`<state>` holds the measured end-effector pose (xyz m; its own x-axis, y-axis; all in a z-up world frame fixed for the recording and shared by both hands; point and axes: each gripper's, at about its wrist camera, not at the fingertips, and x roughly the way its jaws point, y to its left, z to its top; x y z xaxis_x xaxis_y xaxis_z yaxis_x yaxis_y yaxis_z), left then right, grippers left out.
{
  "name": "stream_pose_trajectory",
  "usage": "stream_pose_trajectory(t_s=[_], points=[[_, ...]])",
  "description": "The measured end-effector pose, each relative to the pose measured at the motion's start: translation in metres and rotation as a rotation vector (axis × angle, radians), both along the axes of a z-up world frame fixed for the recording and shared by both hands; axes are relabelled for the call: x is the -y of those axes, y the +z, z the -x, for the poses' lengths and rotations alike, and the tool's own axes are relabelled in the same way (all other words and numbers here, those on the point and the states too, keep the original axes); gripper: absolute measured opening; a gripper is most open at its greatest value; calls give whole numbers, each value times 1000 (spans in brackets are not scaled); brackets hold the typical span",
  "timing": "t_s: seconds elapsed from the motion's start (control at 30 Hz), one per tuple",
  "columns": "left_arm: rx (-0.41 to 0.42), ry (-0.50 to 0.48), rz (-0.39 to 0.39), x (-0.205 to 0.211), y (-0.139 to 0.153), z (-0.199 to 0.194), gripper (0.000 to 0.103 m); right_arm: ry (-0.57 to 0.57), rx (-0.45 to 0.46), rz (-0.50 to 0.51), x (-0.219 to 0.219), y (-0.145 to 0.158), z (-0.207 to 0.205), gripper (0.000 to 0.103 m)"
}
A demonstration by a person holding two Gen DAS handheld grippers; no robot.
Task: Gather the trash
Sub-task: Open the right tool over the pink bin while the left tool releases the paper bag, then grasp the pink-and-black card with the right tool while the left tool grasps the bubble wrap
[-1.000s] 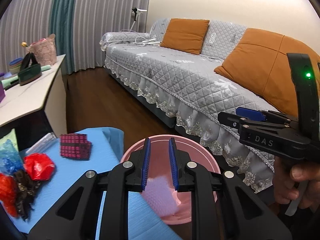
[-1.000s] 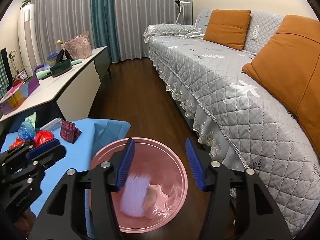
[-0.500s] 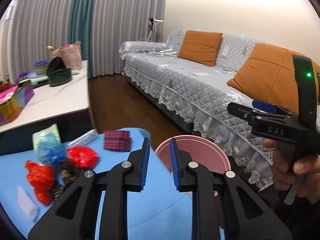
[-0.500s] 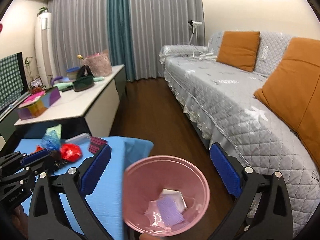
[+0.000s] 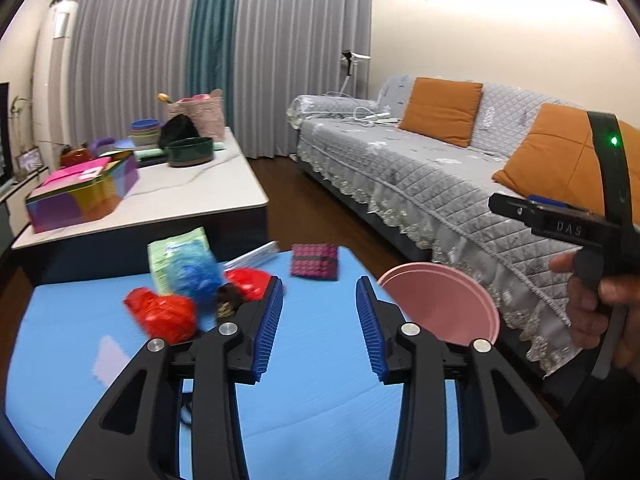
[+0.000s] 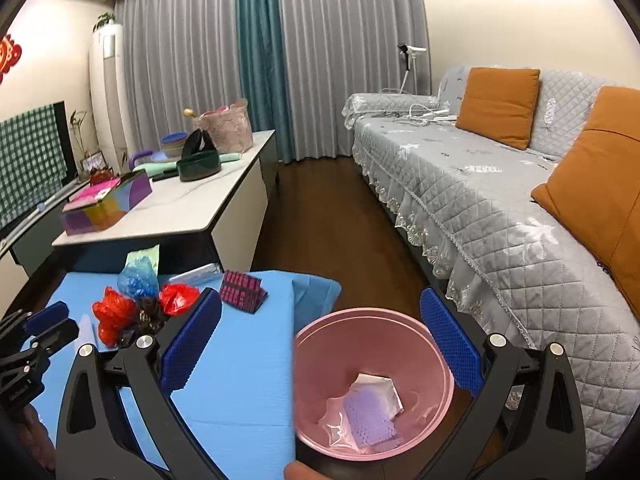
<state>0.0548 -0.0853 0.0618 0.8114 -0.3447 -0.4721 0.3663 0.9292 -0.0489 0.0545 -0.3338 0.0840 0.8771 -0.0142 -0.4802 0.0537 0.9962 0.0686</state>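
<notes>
A pink bin (image 6: 374,380) stands at the right edge of a blue-covered table (image 6: 244,360) and holds a purple sponge-like piece (image 6: 368,416) and white scraps. On the table lies a trash pile: red wrappers (image 5: 162,316), a blue bag (image 5: 196,270), a green packet (image 5: 176,250) and a magenta patterned wrapper (image 5: 315,261). My left gripper (image 5: 318,330) is open and empty above the table, right of the pile; the bin (image 5: 440,300) is to its right. My right gripper (image 6: 320,346) is wide open and empty above the bin.
A white marble-top table (image 5: 168,196) behind holds a colourful box (image 5: 80,196), a dark green bowl and a pink basket. A grey sofa (image 6: 500,208) with orange cushions runs along the right. Dark wood floor lies between them.
Both grippers rose and pulled back from the bin. The left gripper swung left over the table and opened. The right gripper opened wider; the purple piece now lies in the bin.
</notes>
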Motion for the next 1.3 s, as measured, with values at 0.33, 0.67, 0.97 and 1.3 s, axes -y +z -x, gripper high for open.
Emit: stream_pose_trajectory(t_s=[0.33, 0.67, 0.97, 1.3], points=[[9, 93, -1, -44, -6, 9, 39, 28, 7, 14, -38, -6, -14, 83], [-28, 220, 32, -98, -20, 4, 39, 56, 39, -45, -62, -21, -36, 57], [-82, 354, 70, -139, -39, -10, 39, 82, -79, -30, -87, -56, -93, 51], [-190, 512, 97, -175, -81, -40, 39, 72, -137, -75, -88, -102, -157, 51]])
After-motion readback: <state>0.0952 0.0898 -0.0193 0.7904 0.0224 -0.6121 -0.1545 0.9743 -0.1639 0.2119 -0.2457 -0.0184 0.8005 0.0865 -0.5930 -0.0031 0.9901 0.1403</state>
